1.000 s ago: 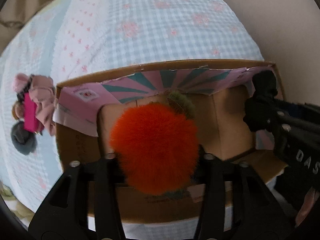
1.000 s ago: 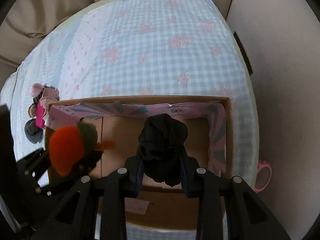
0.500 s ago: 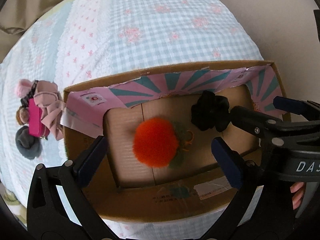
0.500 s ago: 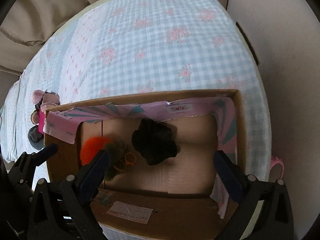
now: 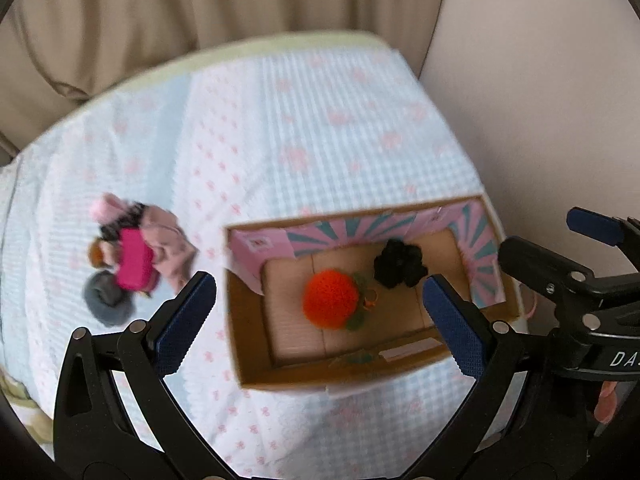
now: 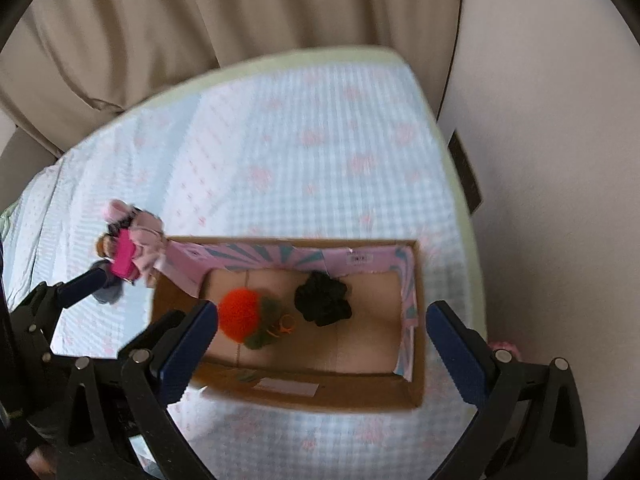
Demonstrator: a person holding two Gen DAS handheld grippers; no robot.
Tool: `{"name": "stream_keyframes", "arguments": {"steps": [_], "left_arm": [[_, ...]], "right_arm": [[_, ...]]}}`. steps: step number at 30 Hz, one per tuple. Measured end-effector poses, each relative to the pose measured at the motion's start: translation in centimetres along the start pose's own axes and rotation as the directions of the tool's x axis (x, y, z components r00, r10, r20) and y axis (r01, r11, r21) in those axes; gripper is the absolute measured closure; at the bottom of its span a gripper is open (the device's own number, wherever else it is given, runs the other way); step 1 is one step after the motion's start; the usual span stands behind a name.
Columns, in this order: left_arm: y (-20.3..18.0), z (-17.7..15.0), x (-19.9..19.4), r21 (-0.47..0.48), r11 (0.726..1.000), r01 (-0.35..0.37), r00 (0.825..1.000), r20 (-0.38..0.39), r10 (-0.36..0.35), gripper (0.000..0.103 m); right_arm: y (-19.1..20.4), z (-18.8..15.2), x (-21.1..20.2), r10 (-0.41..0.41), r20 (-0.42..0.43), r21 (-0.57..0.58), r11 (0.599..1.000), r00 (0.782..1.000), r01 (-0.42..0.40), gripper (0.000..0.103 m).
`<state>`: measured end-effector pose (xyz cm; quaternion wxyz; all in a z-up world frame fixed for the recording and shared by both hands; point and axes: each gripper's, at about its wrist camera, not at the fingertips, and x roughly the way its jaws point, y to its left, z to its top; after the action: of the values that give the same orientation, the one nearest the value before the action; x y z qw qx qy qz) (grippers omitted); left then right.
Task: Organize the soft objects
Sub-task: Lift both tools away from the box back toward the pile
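Nearest, both tongs stand wide and released, nothing between their blue pads: the left tongs (image 5: 318,312) and the right tongs (image 6: 322,336) hang above the cardboard box (image 5: 256,344), pointing steeply down into it. Just beyond their tips, on the box floor, lie the fluffy orange pompom (image 5: 330,298) with its green leaves and, beside it toward the right tongs, the black scrunchie (image 5: 400,264) — both settled loose in the box, where soft things belong. Out past the left tongs' left pad, a small heap of soft pieces (image 5: 132,258) — pink, magenta and grey — waits on the bed (image 5: 320,128), apart from the box and likely next to be gathered. Farther off, the beige curtain (image 5: 200,12) closes the scene.
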<state>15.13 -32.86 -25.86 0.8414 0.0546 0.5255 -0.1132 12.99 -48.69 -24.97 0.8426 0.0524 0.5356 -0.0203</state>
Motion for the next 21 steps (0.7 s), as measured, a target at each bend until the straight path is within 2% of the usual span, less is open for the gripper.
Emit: {"name": "stream_keyframes", "arguments": {"steps": [4,10,15,21], "left_arm": [[1.1,-0.5,-5.9,0.017,1.0,-0.023,0.994,0.109,0.021,0.0],[4.7,-2.1,-14.1,0.009,0.999,-0.034,0.967,0.255,0.03,0.0],[9.5,-3.9,-18.5,-0.035,0.999,-0.041,0.947,0.318,0.05,0.0],[17.1,-6.3,-21.2,-0.078,0.994,-0.083,0.94,0.324,0.104,0.0]], "right_arm": [[1.8,-0.8,-5.5,-0.017,0.095,-0.012,1.0,0.995,0.018,0.0],[5.3,-2.5,-12.0,-0.051,0.22,-0.027,0.998,0.974,0.058,0.0],[9.3,-3.8,-15.2,-0.017,0.293,-0.037,0.999,0.956,0.029,0.0],[16.1,-4.1,-16.5,0.047,0.356,-0.053,0.998,0.933,-0.03,0.0]]}}
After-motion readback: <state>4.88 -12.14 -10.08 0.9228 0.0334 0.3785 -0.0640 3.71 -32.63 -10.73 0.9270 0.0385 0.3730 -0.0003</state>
